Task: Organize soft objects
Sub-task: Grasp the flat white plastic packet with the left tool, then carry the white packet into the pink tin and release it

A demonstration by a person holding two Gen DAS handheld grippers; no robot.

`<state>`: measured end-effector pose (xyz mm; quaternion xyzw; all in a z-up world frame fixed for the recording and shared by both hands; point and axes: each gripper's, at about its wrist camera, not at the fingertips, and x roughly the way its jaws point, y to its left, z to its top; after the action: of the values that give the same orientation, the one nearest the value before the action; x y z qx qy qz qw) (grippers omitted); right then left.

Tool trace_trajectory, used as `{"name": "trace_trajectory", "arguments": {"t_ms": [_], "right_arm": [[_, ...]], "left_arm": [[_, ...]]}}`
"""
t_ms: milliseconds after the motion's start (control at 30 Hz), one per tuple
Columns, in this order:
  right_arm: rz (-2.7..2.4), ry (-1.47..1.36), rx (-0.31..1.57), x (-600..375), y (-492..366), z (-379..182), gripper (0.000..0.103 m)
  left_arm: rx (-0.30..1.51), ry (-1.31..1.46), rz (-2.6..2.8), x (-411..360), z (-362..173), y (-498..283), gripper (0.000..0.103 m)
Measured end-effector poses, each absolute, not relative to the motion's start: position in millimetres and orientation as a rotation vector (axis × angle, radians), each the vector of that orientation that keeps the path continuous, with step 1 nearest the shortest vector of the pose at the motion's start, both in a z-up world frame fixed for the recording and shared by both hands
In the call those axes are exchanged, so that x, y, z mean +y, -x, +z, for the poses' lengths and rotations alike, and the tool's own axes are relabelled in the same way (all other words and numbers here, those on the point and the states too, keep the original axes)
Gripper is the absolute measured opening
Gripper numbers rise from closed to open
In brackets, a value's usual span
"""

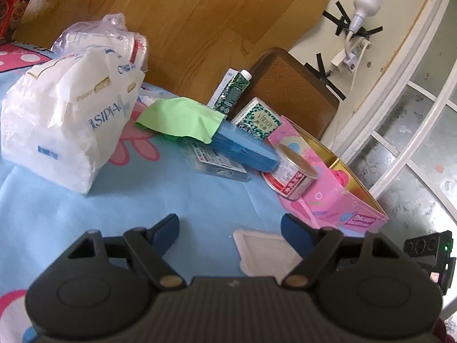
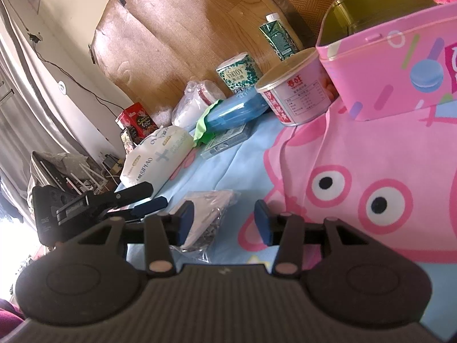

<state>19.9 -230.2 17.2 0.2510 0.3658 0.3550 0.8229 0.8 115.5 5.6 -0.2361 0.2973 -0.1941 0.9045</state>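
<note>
Both the left tongs [image 1: 230, 228] and right tongs [image 2: 224, 220] hang released over the small wrapped white pad [image 1: 264, 253], so the pick-up seems just beginning; next, one pair must close on it.

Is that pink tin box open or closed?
Open. The pink tin has no lid on, and its gold inside shows, with something pink in it.

Bright, soft daylight throughout, blown out to white glare at the lower left of the right wrist view, with faint shadows, strong fisheye bending at the edges, and slight blur on the pink tin [image 2: 394, 65].
</note>
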Motion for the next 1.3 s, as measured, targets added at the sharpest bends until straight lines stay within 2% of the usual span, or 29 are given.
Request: {"name": "trace_trajectory", "arguments": {"t_ms": [900,967,1067,1300], "right_arm": [[0.799,-0.421,0.738,-220.5,-11.8,24.2,0.053],[0.828,-0.352,0.72,-213.0,-5.6,27.7,0.064],[0.87,-0.24,0.712,-199.8,3.2,30.4,0.074],[0.878,-0.096,0.699,-176.3,8.1,30.3,0.077]], "left_arm": [[0.665,0.484,-0.485,97.2,12.8,3.7,0.082],[0.671,0.484,-0.488,96.1,13.3,2.6,0.082],[0.683,0.481,-0.499,93.7,12.7,1.7,0.082],[0.716,0.418,-0.522,70.1,7.6,-0.1,0.078]]}}
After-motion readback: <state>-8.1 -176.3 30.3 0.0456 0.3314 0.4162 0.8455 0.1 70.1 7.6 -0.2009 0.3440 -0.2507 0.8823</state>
